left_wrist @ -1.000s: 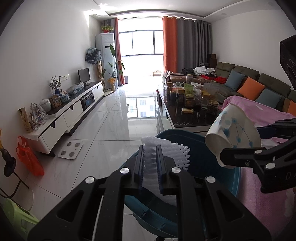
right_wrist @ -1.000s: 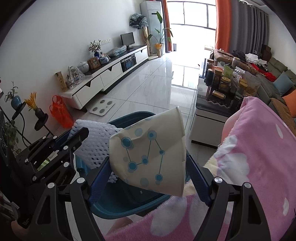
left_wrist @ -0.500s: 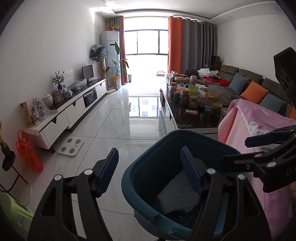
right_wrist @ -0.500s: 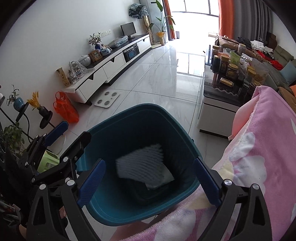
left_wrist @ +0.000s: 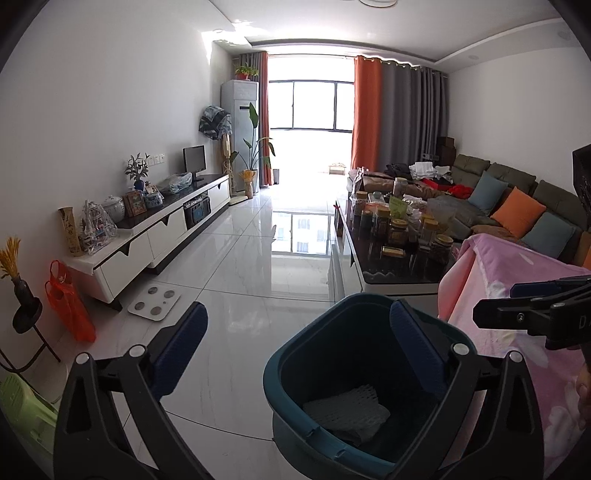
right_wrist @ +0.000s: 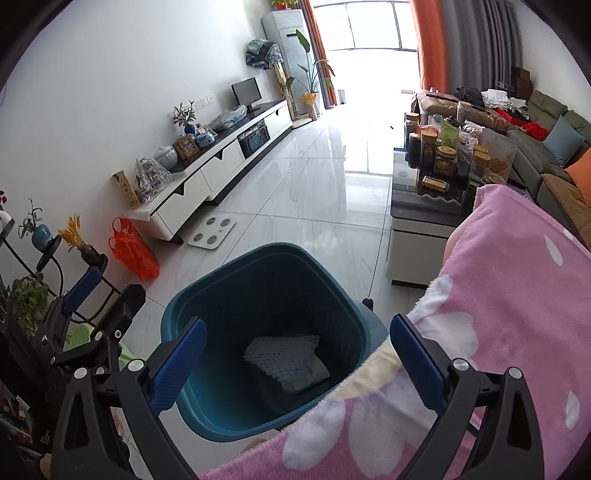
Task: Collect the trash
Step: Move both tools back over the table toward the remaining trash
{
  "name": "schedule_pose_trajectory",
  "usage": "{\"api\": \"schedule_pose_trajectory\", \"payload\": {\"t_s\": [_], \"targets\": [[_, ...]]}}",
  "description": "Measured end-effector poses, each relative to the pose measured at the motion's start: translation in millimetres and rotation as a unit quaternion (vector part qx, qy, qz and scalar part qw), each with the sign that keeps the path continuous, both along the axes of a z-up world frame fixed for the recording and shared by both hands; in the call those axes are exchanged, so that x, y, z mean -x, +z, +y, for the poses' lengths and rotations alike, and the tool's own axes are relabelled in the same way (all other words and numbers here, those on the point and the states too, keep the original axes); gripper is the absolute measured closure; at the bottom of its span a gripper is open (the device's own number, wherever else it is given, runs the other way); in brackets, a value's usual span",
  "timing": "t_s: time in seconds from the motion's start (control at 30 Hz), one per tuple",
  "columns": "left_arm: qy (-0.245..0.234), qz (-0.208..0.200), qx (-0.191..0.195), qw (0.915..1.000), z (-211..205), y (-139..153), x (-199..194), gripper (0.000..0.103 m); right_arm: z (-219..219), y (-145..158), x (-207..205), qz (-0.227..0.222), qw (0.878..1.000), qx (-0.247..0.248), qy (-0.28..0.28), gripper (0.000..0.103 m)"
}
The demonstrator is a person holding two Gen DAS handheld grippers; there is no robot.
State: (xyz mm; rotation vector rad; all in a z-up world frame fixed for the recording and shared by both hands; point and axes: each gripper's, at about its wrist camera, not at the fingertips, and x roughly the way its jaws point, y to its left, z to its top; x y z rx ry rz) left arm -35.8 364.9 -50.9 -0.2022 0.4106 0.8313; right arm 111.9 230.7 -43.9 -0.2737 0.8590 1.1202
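Foam lies at the bottom of the bin, on a paper cup. I hold my left gripper and right gripper above it, fingers spread apart, both empty.

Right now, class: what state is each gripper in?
Left gripper: open, holding nothing.
Right gripper: open, holding nothing, over the bin.

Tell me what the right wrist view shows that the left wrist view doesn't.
Only the right wrist view shows the flat pale item under the white foam mesh and the potted plant beside the left gripper. Only the left wrist view shows the ceiling. Both show the teal bin, pink blanket and both grippers open.
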Motion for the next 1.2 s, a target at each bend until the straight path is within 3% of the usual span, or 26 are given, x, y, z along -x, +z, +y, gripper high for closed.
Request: {"api": "schedule_pose_trajectory", "payload": {"t_s": [0.2, 0.33, 0.47, 0.77, 1.03, 1.2], "targets": [[-0.014, -0.045, -0.015, 0.9988, -31, 46, 9, 0.006, -47, 27, 6, -0.058, 0.997, -0.047, -0.028, 0.007], [-0.036, -0.069, -0.031, 0.9965, -62, 77, 8, 0.006, -92, 45, 16, -0.109, 0.989, -0.083, -0.062, 0.007], [-0.087, -0.089, -0.043, 0.9913, -103, 100, -6, 0.006, -143, 56, 22, -0.15, 0.977, -0.111, -0.106, 0.007], [-0.245, -0.094, -0.049, 0.9638, -215, 114, -61, 0.006, -247, 63, 27, -0.203, 0.946, -0.139, -0.213, 0.007], [-0.34, -0.09, -0.056, 0.9343, -291, 108, -90, 0.006, -326, 50, 31, -0.227, 0.916, -0.119, -0.309, 0.007], [-0.386, -0.089, -0.026, 0.9176, -322, 95, -102, 0.006, -380, 28, 39, -0.219, 0.899, -0.093, -0.369, 0.007]]}}
